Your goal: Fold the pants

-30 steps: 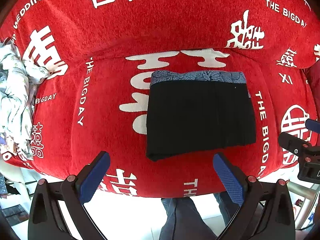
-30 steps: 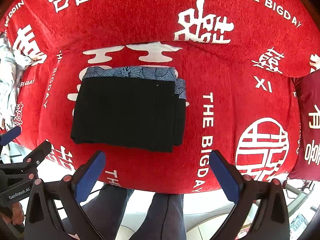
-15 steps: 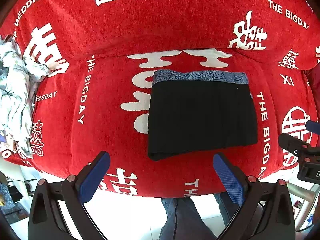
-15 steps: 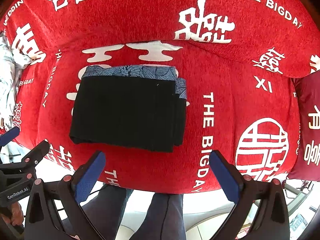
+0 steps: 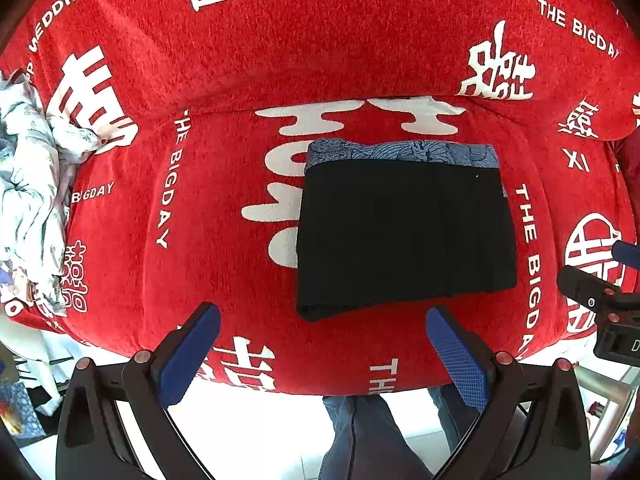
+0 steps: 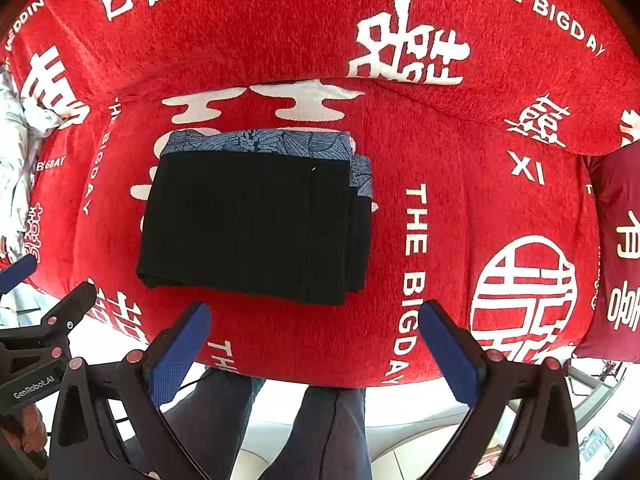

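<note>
On a red printed sofa (image 5: 224,216), the folded black pants (image 5: 404,236) lie center frame; we hold left gripper (image 5: 320,344) and right gripper (image 6: 316,336) open, empty. Soft, light cloth, best pinched at its near corners.

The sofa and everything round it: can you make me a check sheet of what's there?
Surface: red sofa cover with white lettering, bare around the pants.
Job's things: black pants folded into a flat rectangle, blue patterned waistband at the far edge.
Clutter: crumpled white cloth at the left end; dark red cushion at the right.
Grippers: left gripper and right gripper, jaws open, empty, short of the pants.
Cables: nothing seen.
Surroundings: person's legs, pale floor below.
</note>
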Demonstrator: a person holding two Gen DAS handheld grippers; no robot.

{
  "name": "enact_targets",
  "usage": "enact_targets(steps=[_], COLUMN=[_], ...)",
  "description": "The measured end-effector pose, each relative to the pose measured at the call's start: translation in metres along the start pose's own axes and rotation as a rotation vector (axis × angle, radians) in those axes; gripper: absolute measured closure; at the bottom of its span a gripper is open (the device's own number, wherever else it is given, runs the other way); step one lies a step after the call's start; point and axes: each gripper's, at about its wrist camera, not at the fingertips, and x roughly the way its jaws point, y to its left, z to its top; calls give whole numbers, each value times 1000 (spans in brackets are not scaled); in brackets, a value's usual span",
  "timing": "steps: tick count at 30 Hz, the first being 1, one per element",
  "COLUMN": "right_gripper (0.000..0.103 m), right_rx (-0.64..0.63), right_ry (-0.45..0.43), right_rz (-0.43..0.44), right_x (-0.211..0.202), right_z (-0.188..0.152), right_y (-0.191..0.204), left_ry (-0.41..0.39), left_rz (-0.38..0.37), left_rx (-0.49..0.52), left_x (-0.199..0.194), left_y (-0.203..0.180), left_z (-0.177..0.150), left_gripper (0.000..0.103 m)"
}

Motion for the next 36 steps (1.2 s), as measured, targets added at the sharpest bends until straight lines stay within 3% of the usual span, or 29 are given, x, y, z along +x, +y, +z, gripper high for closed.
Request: enact_targets(steps=[12,23,36], right_gripper=[0,0,0], right_rx=[13,93,49], right_ry=[-4,-30,-40], right_rz=[-14,-19,-26], right_x=[3,4,8], right_z=[10,8,8], right_y=[-2,4,3], left_ry=[-22,-43,-52], left_rz=[-17,-55,-17], left_rx=[1,87,25], left_x=[8,15,8], left_y=[7,4,-2], left_z=[14,17,0], left_gripper=[0,0,0])
